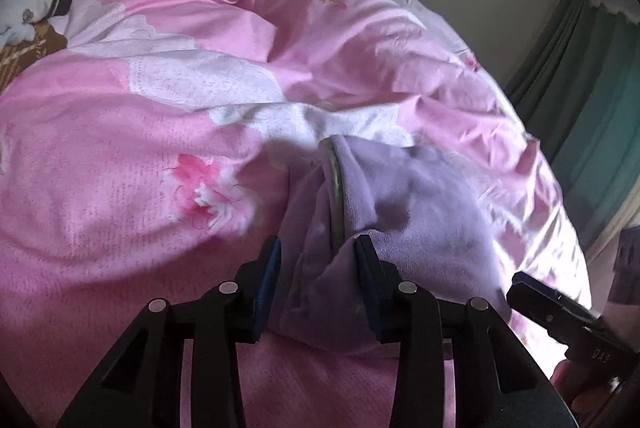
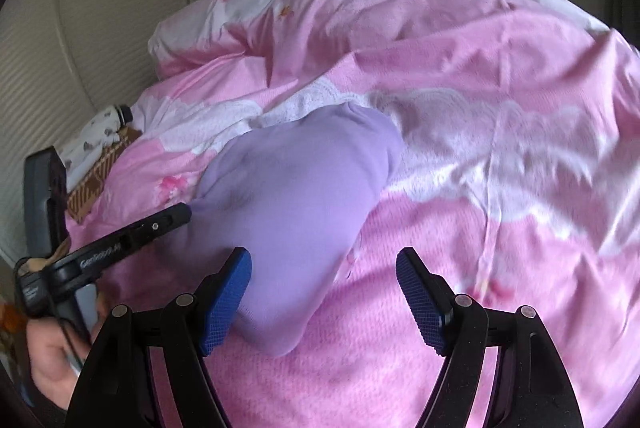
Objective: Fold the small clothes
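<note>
A lilac garment (image 1: 420, 196) lies crumpled on the pink flowered duvet (image 1: 120, 188). My left gripper (image 1: 318, 248) is shut on its near edge, with a bunched fold and a grey seam pinched between the blue pads. In the right wrist view the same lilac garment (image 2: 304, 180) stretches away from my right gripper (image 2: 322, 252). That gripper stands open, and the garment's near end lies between its fingers, close to the left pad without being pressed. The left gripper (image 2: 176, 216) reaches the garment's left side. The right gripper's tip (image 1: 532, 292) shows at the lower right.
The rumpled duvet (image 2: 480, 228) covers the whole bed. A white spotted garment with a dark cuff (image 2: 100, 132) and a brown patterned cloth (image 2: 96, 168) lie at the far left by a padded headboard (image 2: 80, 28). A green curtain (image 1: 592, 108) hangs at the right. A person's hand (image 2: 52, 360) holds the left gripper.
</note>
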`<state>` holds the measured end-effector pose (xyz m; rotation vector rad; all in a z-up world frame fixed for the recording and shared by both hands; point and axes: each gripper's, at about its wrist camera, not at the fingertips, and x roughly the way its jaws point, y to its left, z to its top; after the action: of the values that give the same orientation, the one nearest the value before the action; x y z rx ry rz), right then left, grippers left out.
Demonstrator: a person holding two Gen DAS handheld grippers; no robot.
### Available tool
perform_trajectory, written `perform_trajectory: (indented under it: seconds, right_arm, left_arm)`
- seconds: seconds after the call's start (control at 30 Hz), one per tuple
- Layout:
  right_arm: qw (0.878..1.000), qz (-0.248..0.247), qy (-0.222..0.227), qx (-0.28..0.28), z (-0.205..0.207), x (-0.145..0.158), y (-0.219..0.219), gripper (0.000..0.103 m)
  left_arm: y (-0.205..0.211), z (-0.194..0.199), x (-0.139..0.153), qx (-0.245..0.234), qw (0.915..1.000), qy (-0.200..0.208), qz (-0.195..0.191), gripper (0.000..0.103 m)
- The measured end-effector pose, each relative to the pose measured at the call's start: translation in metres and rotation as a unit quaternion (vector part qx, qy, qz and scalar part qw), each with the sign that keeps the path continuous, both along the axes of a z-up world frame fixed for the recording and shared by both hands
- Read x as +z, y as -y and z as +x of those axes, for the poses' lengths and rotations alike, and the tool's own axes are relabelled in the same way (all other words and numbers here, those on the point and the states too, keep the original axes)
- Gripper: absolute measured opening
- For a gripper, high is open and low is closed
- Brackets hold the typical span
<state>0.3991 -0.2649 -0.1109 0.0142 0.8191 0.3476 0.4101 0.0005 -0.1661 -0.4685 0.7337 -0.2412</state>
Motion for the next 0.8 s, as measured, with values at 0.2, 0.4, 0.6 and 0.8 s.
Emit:
perform_trajectory:
  seconds: [0.2,0.4,0.6,0.8]
  right_arm:
    - [0.998,0.054,0.023,-0.029,-0.033,0.003,0.006,0.075]
    - [0.999,-0.020,0.023,-0.011,-0.050,-0.023,-0.028,0.057]
    - [0.997,-0.042,0.020,-0.060,-0.031,-0.038,-0.037,0.038]
    - [0.993,-0.069,0.032,-0.091,-0.042,-0.040,-0.035,0.025]
  left_arm:
    - [0.002,-0.002,0.005,-0.011,0.9998,0.014,0.002,0.038]
    - [0.004,-0.003,0.004,-0.009,0.9999,0.013,0.007,0.038]
    - [0.005,0.002,-0.002,-0.001,0.9999,0.007,0.015,0.045]
    - [0.013,0.003,-0.004,-0.003,0.9989,0.013,0.046,0.045]
